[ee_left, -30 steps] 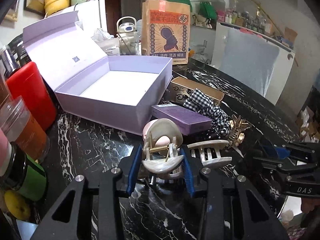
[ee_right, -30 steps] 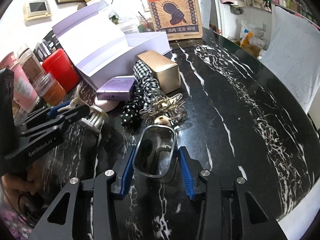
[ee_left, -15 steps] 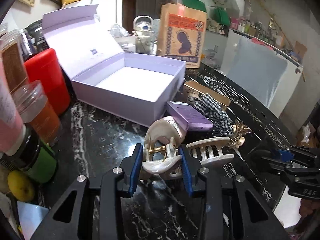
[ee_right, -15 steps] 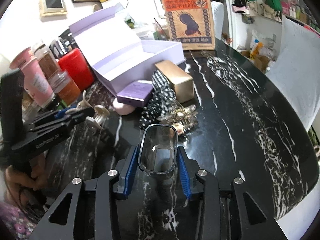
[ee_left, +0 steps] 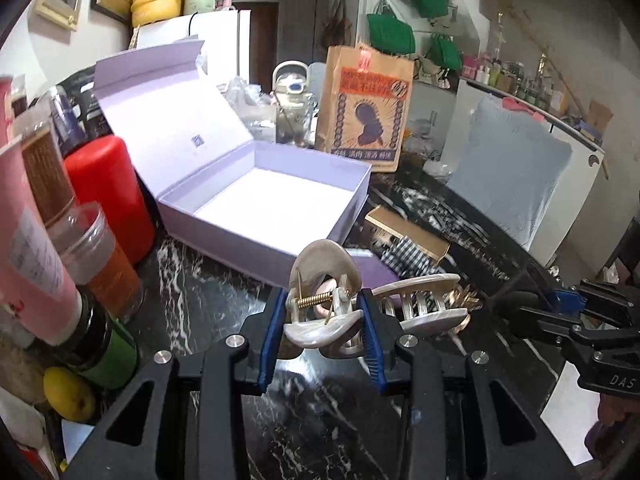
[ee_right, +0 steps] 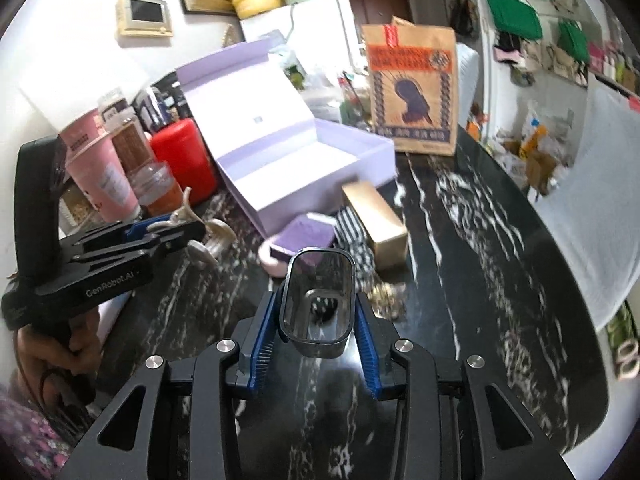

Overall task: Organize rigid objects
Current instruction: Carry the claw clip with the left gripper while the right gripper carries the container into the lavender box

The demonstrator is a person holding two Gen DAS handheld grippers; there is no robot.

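Both grippers have come up off the black marble table (ee_right: 500, 240) over the last second, each with its catch. Look at the left gripper (ee_left: 322, 320): its blue pads are clamped on the hinge end of a pearly claw clip (ee_left: 326, 276), gold spring showing right between the fingers, the clip's toothed end jutting out to the right past the finger. It's held above the table's near side, short of the open lavender box (ee_left: 276, 204), which sits toward the table's far left with its lid tipped back. Over on the other side, the right gripper (ee_right: 316, 320) is squeezed onto a clear rectangular container (ee_right: 318, 300), open mouth facing the camera, held up in front of the little heap mid-table: a small purple box (ee_right: 310, 234), a checked fabric piece (ee_right: 354, 236), a gold box (ee_right: 376, 216) and some gold clips (ee_right: 386, 294) lying close together. From the right wrist view, the left gripper (ee_right: 176, 230) hangs out to the left with the pale clip in its grip, near the red canister (ee_right: 184, 160) at the table's left edge.
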